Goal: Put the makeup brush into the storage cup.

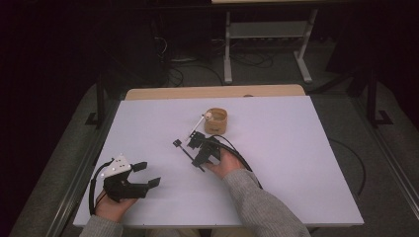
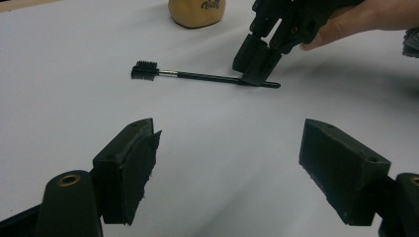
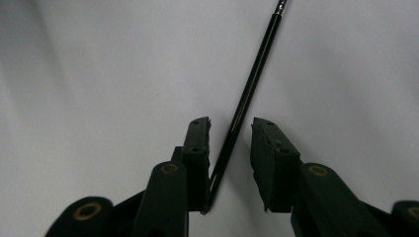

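Right gripper (image 1: 190, 148): jaws parted astride handle of black brow brush (image 2: 197, 75), not clamped; brush flat mid-worktop (image 1: 296, 163), near tan cup (image 1: 216, 121). Left gripper (image 1: 147, 174): released, near-left corner.

My worktop (image 1: 296, 163) is a flat white board with a strip of pale wood along its far edge. Two things lie directly on it. Near the middle, toward the far side, stands a short round tan cup (image 1: 216, 121) with dark lettering on its side; a thin white-tipped stick leans out of it. Just in front of that cup lies a slim black brush (image 2: 197, 75), flat on the white surface, its small bristled head pointing to my left and its thin handle running toward my right hand.
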### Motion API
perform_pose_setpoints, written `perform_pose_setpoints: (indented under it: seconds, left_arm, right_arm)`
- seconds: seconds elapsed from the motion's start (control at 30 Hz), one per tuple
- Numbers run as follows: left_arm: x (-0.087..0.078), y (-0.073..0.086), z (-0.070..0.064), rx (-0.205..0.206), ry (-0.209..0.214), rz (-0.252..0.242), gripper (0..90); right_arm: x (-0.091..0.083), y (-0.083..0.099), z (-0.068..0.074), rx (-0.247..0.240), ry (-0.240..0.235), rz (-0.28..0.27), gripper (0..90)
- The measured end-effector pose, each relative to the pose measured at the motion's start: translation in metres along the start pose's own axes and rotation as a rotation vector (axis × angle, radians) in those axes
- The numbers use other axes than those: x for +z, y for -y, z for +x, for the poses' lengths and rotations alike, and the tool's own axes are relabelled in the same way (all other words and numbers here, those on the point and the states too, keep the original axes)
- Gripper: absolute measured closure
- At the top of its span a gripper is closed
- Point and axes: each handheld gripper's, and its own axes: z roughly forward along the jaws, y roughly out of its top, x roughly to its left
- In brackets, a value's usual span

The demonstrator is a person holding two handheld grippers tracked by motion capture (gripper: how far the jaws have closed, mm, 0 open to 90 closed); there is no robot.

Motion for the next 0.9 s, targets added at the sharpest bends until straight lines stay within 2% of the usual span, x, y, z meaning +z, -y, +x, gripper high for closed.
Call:
perform_pose_setpoints:
  seconds: [0.17,0.27,0.33,0.37,0.4,0.6,0.9]
  left_arm:
    - [0.0,0.0,0.0,-0.001,-0.001,-0.001,21.6]
    - [-0.001,0.0,0.0,0.003,-0.003,-0.003,21.8]
    - [-0.001,0.0,0.001,0.003,-0.002,-0.001,21.7]
    - [0.0,0.0,0.001,0.004,-0.002,0.0,21.8]
    - [-0.001,-0.001,0.001,0.004,-0.004,0.0,21.8]
    - [0.0,-0.001,0.001,0.017,-0.002,0.008,22.0]
    - [0.0,-0.001,0.002,0.012,-0.004,0.013,22.1]
  right_arm:
    - [0.004,-0.002,0.003,-0.003,0.024,0.016,73.8]
    - [0.005,-0.005,0.007,0.003,0.071,0.045,77.7]
    - [0.006,-0.006,0.009,-0.008,0.086,0.05,78.6]
    - [0.007,-0.008,0.012,-0.004,0.118,0.065,79.1]
    - [0.007,-0.008,0.014,0.007,0.129,0.068,79.5]
    - [0.008,-0.01,0.018,0.023,0.143,0.081,83.9]
    - [0.008,-0.01,0.013,0.034,0.112,0.08,84.9]
